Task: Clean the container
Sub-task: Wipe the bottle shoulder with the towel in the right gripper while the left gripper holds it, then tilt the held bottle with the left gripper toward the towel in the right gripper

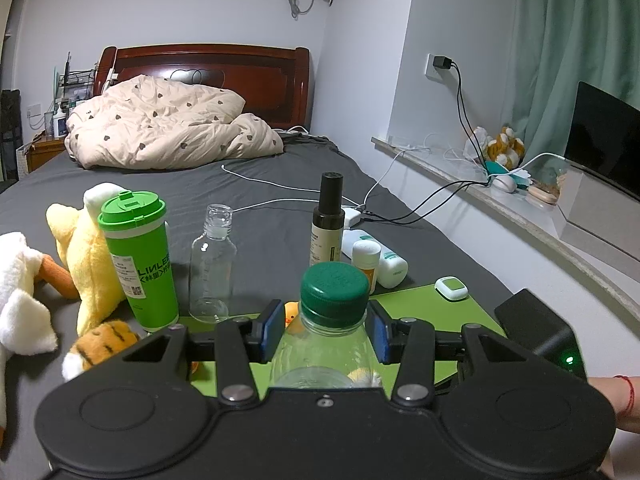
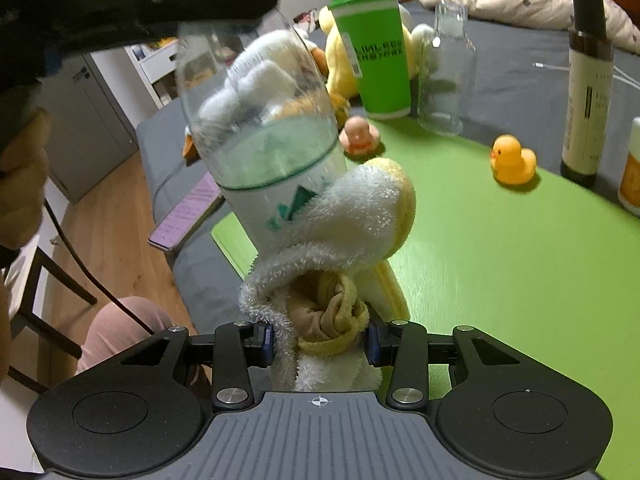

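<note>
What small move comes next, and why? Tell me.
Probably slide the cloth up along the bottle. The right gripper is shut on the cloth, which touches only the lower label; the left gripper clamps the bottle below its cap, so the clear upper wall looks unwiped.

Green mat [image 2: 500, 280] lies open; rubber duck [image 2: 513, 159] and green cup [image 2: 380, 56] crowd its far edge.

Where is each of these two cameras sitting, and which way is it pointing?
Left wrist: rides the left gripper, facing along the bed toward the headboard; its pads clamp a clear bottle; a wrist shows at right.
Right wrist: rides the right gripper, facing across the green mat; it grips a yellow-white cloth against the bottle; a knee shows.
Shared: bottle, green cup, glass bottle.
</note>
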{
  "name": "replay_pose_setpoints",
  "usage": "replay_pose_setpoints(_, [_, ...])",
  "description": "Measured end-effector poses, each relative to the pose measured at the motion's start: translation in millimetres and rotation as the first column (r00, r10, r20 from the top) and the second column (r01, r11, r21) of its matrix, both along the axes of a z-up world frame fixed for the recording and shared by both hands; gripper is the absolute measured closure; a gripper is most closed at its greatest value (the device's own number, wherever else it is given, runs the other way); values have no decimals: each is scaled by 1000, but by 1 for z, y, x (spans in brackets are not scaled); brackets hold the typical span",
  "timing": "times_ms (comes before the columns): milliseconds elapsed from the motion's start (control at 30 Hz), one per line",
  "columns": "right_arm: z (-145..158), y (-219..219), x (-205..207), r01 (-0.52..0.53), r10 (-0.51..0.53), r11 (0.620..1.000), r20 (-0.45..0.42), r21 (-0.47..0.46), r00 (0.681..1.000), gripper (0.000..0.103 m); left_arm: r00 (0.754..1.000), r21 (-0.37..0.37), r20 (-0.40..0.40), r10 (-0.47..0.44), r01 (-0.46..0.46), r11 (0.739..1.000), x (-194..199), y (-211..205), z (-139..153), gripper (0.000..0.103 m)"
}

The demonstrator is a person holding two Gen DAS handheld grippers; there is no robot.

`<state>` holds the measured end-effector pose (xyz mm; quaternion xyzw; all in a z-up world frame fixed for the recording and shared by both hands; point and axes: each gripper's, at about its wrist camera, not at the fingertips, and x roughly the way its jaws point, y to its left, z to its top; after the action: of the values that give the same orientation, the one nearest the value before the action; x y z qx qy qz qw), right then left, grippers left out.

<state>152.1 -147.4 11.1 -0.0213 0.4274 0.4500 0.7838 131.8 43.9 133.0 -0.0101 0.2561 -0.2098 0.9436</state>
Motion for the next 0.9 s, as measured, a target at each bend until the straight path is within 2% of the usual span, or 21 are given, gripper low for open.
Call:
replay_pose_setpoints(300, [-15, -7, 11, 6, -7, 1000, -51, -15, 999, 61, 1000, -4, 1, -2, 2, 1000, 0, 6, -4, 59])
replay_pose_setpoints(467, [-13, -17, 12, 33, -33, 999, -63, 6, 997, 61, 998, 3, 21, 61, -61, 998, -9, -3, -8, 58])
replay_pose_setpoints(600, [-12, -32, 14, 76, -73, 997, -81, 35, 994, 61, 993, 7, 37, 112, -112, 994, -16, -10, -11, 44])
replay_pose_setpoints(800, [-6, -48, 17, 117, -112, 991, -88, 64, 990, 61, 981, 13, 61, 187, -188, 982, -26, -21, -15, 30])
replay_pose_setpoints(900, [-3, -56, 18, 137, -130, 987, -91, 78, 987, 61, 968, 15, 85, 237, -239, 971, -26, -16, -25, 29])
